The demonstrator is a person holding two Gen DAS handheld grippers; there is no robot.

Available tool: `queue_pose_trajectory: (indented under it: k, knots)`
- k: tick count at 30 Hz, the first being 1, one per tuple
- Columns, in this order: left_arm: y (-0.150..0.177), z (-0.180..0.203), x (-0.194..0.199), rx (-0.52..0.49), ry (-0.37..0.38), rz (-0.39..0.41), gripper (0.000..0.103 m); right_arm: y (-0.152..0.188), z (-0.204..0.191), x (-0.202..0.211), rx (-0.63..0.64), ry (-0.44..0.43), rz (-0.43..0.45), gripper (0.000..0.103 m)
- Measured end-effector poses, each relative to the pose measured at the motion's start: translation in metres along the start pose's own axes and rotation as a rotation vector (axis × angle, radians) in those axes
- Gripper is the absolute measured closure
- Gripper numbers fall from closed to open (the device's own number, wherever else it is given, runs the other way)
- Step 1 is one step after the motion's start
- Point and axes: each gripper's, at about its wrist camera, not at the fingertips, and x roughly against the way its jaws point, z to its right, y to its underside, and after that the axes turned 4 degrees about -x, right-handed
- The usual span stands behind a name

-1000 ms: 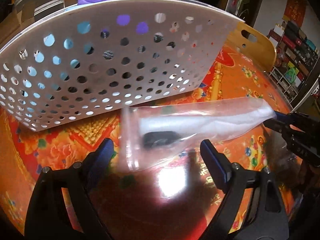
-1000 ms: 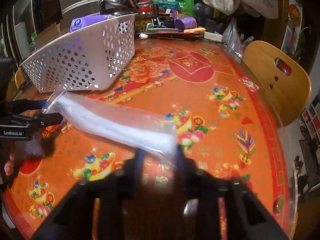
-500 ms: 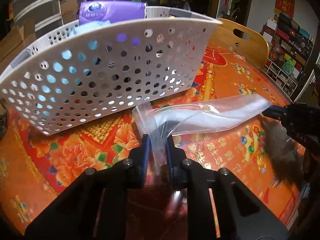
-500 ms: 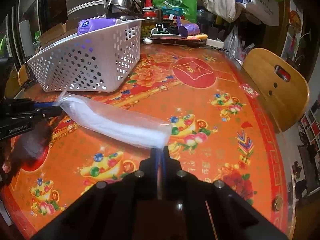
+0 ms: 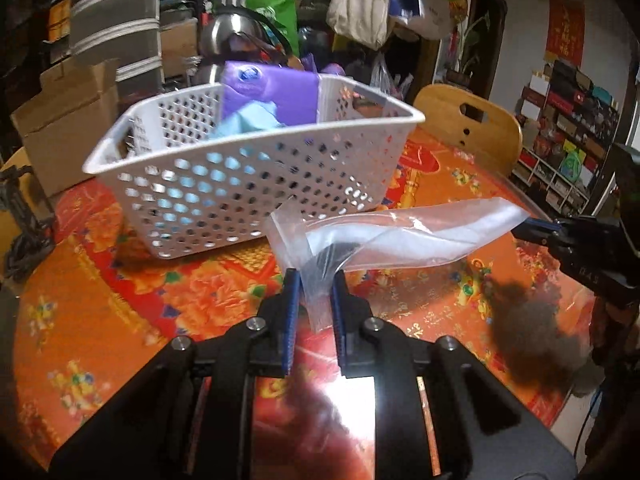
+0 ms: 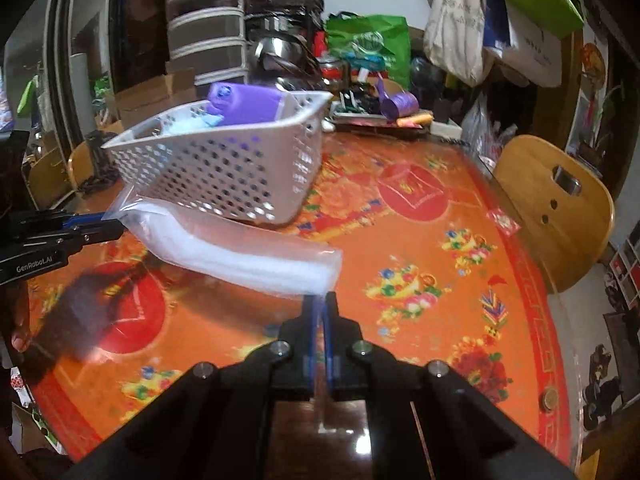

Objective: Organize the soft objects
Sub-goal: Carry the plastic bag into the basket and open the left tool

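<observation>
The white perforated basket point(image 5: 256, 184) stands on the orange patterned table point(image 5: 120, 300) and serves as the landmark: inside it a purple pack point(image 5: 272, 92) leans against the far wall with a pale blue soft item point(image 5: 244, 122) in front of it, and how far down either reaches cannot be read through the holes. Just in front of the basket's near wall, held off the table, hangs a clear plastic bag point(image 6: 240, 248) with a white roll inside. Its long axis runs roughly along that near wall, level but sagging and twisted in the middle, one end toward the basket's left corner and the other past its right corner in the right wrist view. At the left end the left gripper point(image 5: 312, 280) has its blue pads close together, pinched on the bag's flat sealed strip, which folds up between them; its jaws have just been closing on that strip. At the other end the right gripper point(image 6: 320, 300) has its fingers nearly together, clamped on the thin edge of the bag. Motion blur softens the bag and basket in the right wrist view, and a dark fuzzy patch point(image 5: 532, 340), low to the right of the basket in the left wrist view, is too blurred to identify. The basket's far rim is partly hidden by the purple pack.
</observation>
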Motion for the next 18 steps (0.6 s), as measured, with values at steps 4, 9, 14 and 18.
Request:
queue_pose_trajectory:
  k: [4,9,14,18]
  knots:
    - [-0.005,-0.011,0.038,0.002,-0.027,0.047,0.089,-0.007,-0.016,0.013,0.016,-0.025,0.033,0.101]
    - [-0.033,-0.029,0.076,0.002,-0.06,0.111,0.089,-0.034,-0.04,0.031,0.049,-0.045,0.084,0.101]
    - [-0.093,-0.059,0.09,0.011,-0.096,0.167,0.089,-0.086,-0.054,0.035,0.069,-0.062,0.128,0.101]
    - [-0.135,-0.087,0.078,0.047,-0.103,0.154,0.089,-0.142,-0.062,0.022,0.085,-0.052,0.154,0.101]
